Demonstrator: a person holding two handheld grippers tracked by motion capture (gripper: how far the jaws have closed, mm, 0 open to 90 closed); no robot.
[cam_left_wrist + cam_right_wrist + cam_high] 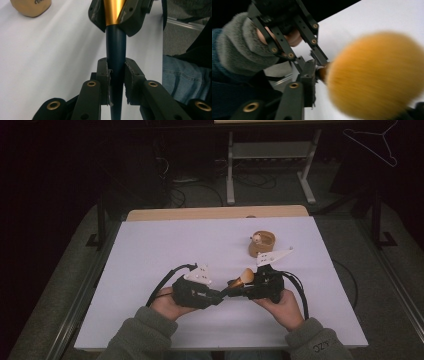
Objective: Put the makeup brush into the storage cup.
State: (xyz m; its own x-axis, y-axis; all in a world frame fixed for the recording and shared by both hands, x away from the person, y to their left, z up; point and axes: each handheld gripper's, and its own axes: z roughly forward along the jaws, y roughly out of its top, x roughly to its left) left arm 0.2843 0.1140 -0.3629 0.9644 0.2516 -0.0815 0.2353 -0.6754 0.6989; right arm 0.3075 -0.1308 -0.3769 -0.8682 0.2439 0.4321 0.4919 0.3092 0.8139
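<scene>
Brush: makeup brush with a dark blue handle, a gold ferrule and an orange-tan bristle head, held level above the white table between my two grippers, on my side of the wooden bowl.
Landmark: small round wooden bowl on the table, something pale inside it that I cannot make out.
Left gripper: my left gripper sits nearer me than the bowl and off to its left, pointing toward my right gripper.
Left fingers: clenched on the brush's blue handle; in the left gripper view the padded fingers press the tapered handle from both sides.
Right gripper: my right gripper is just on my side of the bowl, almost straight below it in the high view, facing my left gripper.
Right fingers: clamped on the brush at the gold ferrule, where the left gripper view shows the two jaws gripping it; in the right gripper view the bristle head bulges out blurred beside my black finger.
Brush direction: handle end toward my left gripper, bristles toward the bowl side.
Hands: both my hands, in grey-green sleeves, hold the gripper bodies at the near edge of the table, well short of the bowl.
</scene>
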